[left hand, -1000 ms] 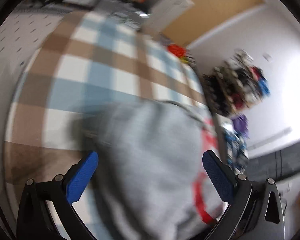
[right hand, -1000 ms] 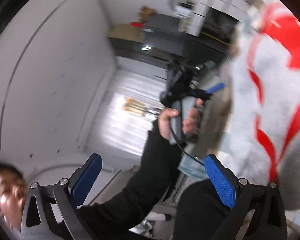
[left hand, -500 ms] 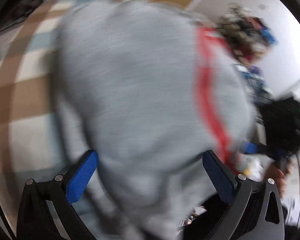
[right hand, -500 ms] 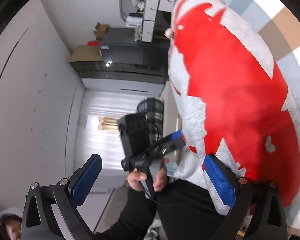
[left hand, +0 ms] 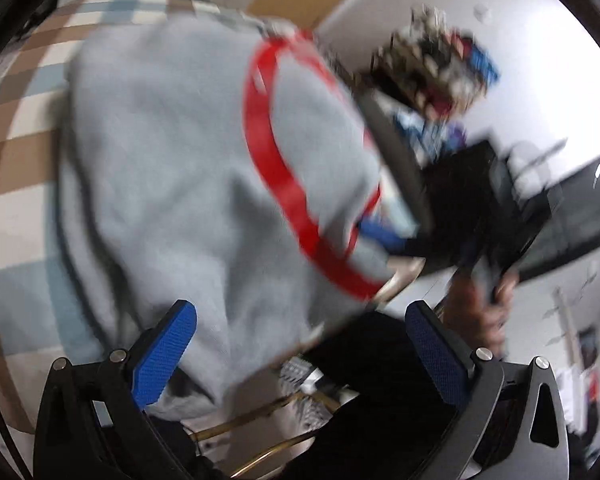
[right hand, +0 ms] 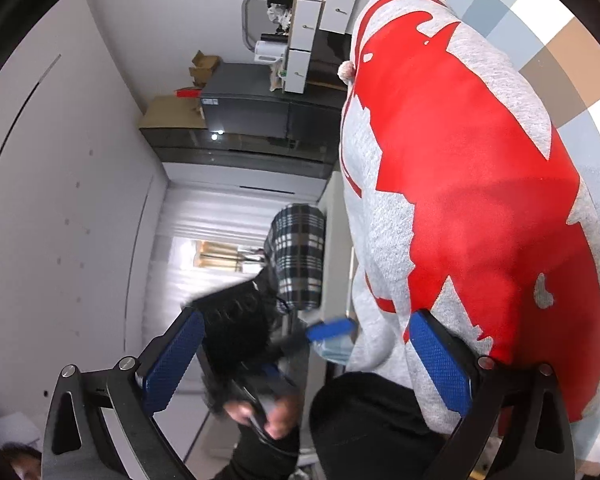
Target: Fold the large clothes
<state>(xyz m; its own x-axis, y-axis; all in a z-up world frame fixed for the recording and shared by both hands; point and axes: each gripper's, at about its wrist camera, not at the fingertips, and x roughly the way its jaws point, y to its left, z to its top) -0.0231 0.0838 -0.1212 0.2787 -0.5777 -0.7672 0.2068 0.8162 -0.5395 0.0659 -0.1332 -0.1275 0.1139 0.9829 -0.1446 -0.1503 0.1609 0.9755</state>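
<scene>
Nearest, your left gripper (left hand: 298, 354): fingers spread wide, nothing between them, pointed at the near hem of the grey sweatshirt (left hand: 172, 168). Your right gripper (right hand: 304, 354): likewise wide apart and holding nothing, its right pad (right hand: 440, 364) just beside the sweatshirt's edge. Next out, the sweatshirt itself, red maple-leaf print (right hand: 472, 200) facing the right camera, lying on the checked cloth (right hand: 540, 40) at the table's near edge. A second ago it was a smaller, blurred mass in the left view, and your right gripper faced the room; now both cameras face the garment, so you look poised for a first grip; no fold is visible yet. Farther off: a plaid garment (right hand: 298, 256), grey cabinet (right hand: 244, 114), white drawers (right hand: 312, 24).
</scene>
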